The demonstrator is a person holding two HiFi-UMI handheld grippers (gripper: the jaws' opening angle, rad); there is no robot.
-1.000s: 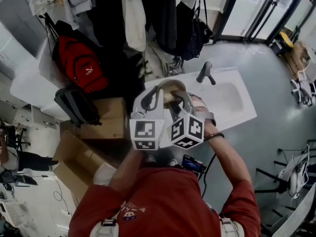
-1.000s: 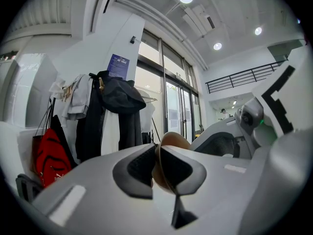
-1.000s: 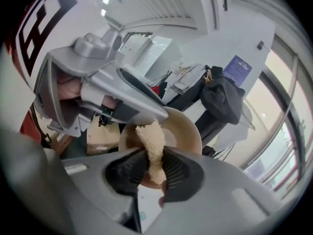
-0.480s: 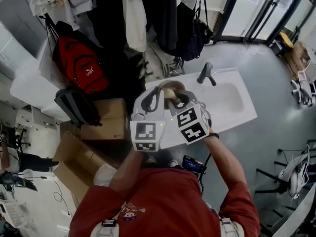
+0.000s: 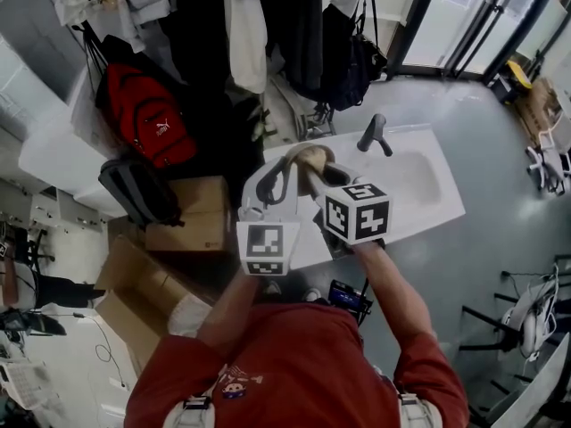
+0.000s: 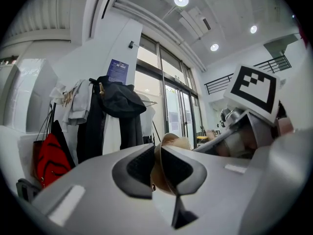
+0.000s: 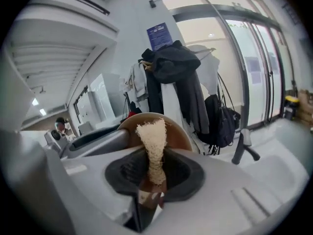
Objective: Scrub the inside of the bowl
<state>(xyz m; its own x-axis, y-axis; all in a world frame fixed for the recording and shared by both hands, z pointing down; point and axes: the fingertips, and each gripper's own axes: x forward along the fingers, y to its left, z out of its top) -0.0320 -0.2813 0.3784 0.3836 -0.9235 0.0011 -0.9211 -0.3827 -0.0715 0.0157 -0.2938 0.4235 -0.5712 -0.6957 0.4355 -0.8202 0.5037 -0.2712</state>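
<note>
A tan bowl [image 5: 310, 158] is held on edge over the white sink [image 5: 419, 181]. In the left gripper view my left gripper [image 6: 157, 168] is shut on the bowl [image 6: 172, 143], with the rim between its dark pads. My right gripper [image 7: 155, 171] is shut on a beige fibrous scrubber [image 7: 153, 140], whose tip stands in front of the bowl's brown inside [image 7: 178, 132]; whether it touches I cannot tell. From the head view the left gripper [image 5: 284, 175] and the right gripper [image 5: 314, 184] meet at the bowl, marker cubes toward me.
A dark faucet [image 5: 374, 134] stands at the sink's back edge, right of the bowl. Left of the sink are a red backpack [image 5: 143, 119], a dark bag [image 5: 138, 190] and cardboard boxes [image 5: 183, 217]. Coats hang on a rack [image 5: 268, 25] behind.
The right gripper has rolled about its own axis, its marker cube swinging to the right and turning a new face up. The left gripper and the bowl have stayed put.
</note>
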